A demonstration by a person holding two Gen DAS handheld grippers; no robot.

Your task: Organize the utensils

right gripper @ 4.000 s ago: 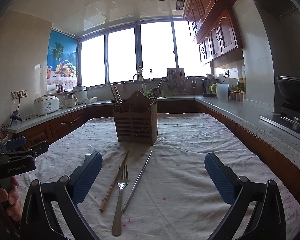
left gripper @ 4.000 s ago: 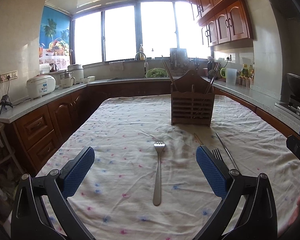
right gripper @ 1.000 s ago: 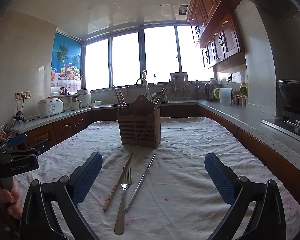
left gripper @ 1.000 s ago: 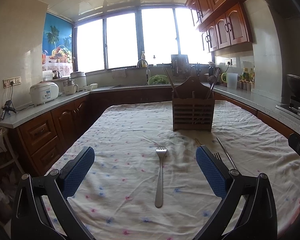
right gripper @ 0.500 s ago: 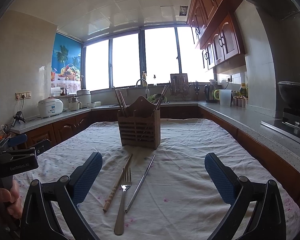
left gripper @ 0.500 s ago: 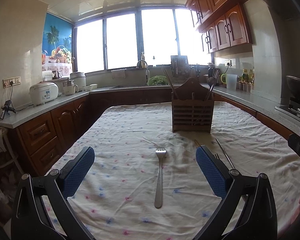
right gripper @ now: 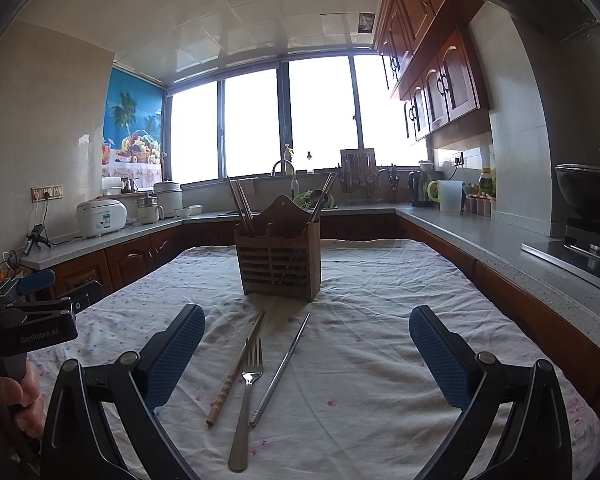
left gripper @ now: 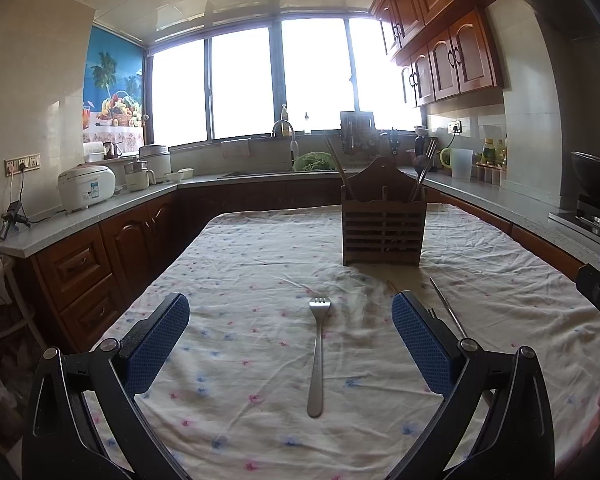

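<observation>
We hold our left gripper (left gripper: 290, 322) spread wide and empty above a lone fork (left gripper: 317, 356) lying on the tablecloth (left gripper: 228, 264). Our right gripper (right gripper: 306, 338) is likewise released, gripping nothing, over a wooden chopstick (right gripper: 238, 364), a second fork (right gripper: 247, 396) and a metal chopstick (right gripper: 281, 368). The wooden utensil holder (right gripper: 279, 258) stands toward the table's far edge.

Two low wrist views over the tabletop (left gripper: 260, 248), both facing the windows.
Side by side, each sees the utensil holder (left gripper: 383, 236) (right gripper: 279, 262) near 12 o'clock; both share it and the counters.
</observation>
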